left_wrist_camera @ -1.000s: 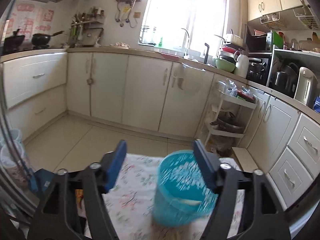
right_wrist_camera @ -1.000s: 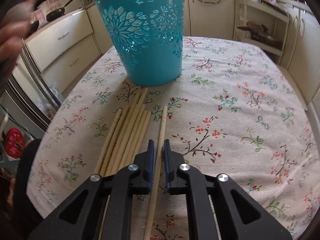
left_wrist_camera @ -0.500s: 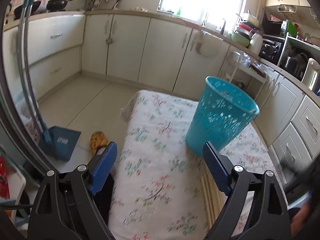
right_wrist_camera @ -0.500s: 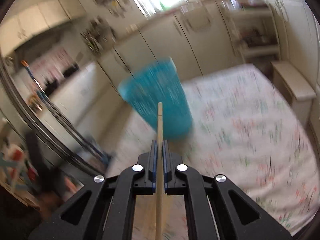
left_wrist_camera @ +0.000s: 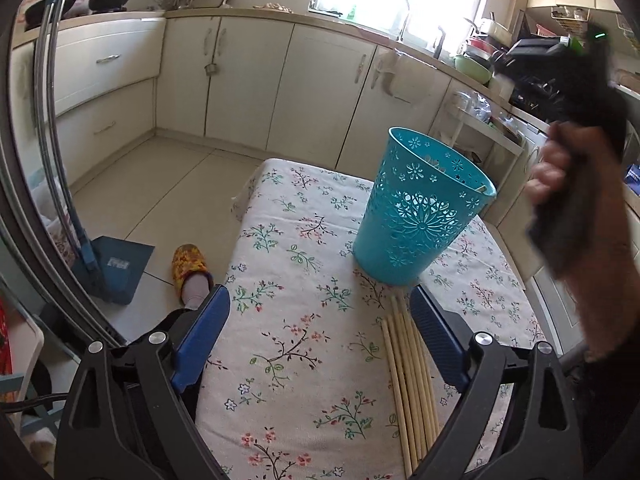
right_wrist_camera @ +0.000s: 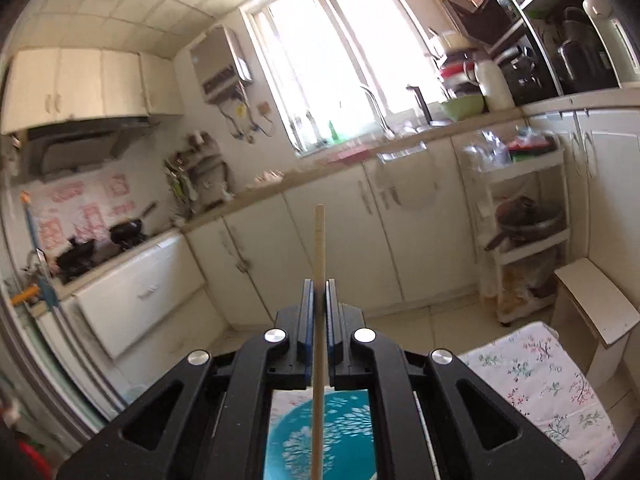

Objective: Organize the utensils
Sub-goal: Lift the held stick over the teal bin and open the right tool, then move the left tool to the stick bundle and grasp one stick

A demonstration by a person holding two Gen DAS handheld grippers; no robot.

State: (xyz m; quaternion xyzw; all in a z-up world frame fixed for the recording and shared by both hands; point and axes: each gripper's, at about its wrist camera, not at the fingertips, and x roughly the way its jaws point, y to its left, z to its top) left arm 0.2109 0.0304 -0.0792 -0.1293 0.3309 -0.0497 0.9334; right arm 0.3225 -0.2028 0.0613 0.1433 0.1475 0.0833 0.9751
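Chopstick (right_wrist_camera: 319, 264) of pale bamboo sits pinched in the right gripper (right_wrist_camera: 319, 300) above the perforated teal plastic bin (left_wrist_camera: 420, 216), seemingly for dropping in, while the left gripper (left_wrist_camera: 316, 344), whose jaws have just been opening, hangs wide and empty, the remaining bamboo chopsticks (left_wrist_camera: 408, 380) at its four o'clock on the floral tablecloth (left_wrist_camera: 296, 280).

no legible text, dustpan (left_wrist_camera: 116, 266) label a white blur — wall sheets (right_wrist_camera: 76, 208) red-patterned, unreadable

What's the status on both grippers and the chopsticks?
Right gripper shut on one chopstick, above the blue basket. Left gripper just opened wide, empty, over remaining chopsticks. Nothing blocking.
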